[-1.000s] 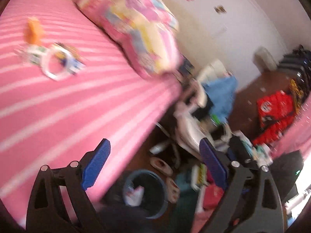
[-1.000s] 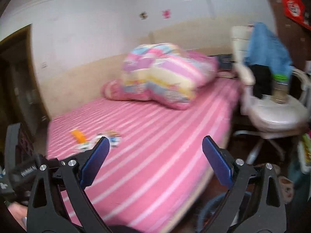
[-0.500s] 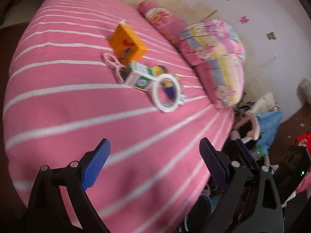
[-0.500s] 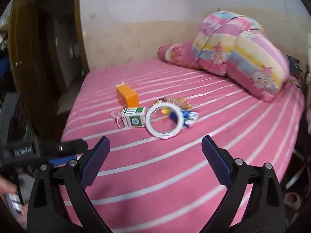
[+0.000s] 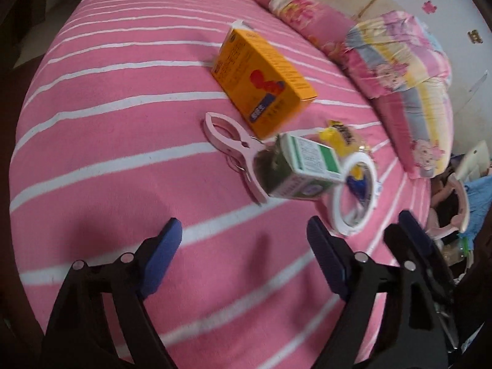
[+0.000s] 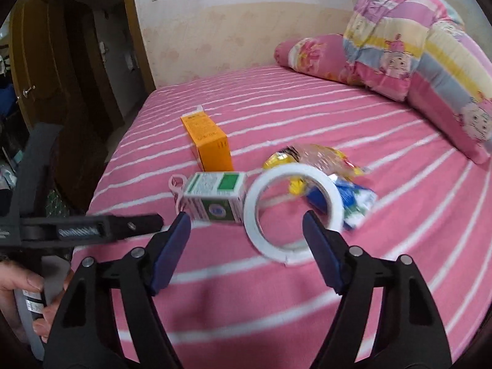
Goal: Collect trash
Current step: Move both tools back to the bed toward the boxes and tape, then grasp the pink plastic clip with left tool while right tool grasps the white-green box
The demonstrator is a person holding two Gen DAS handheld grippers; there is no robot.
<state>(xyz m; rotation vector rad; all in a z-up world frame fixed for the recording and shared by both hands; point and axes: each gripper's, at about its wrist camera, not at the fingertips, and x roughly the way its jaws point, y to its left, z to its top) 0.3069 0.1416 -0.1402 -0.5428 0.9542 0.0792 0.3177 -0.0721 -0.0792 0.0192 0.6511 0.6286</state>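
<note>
Currently I read, left to right on the bed [image 6: 399, 215]: orange box [image 6: 209, 141] at 11 o'clock, green carton [image 6: 215, 198], tape ring [image 6: 292, 212], wrappers [image 6: 338, 181] at 1 o'clock. Left gripper [image 5: 243, 261] and right gripper [image 6: 246, 246] are both closing, nothing between their fingers.

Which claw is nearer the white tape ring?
Right. The right claw sits just short of the tape ring, jaws closing, nothing between them; the left claw hangs farther back beside it.
</note>
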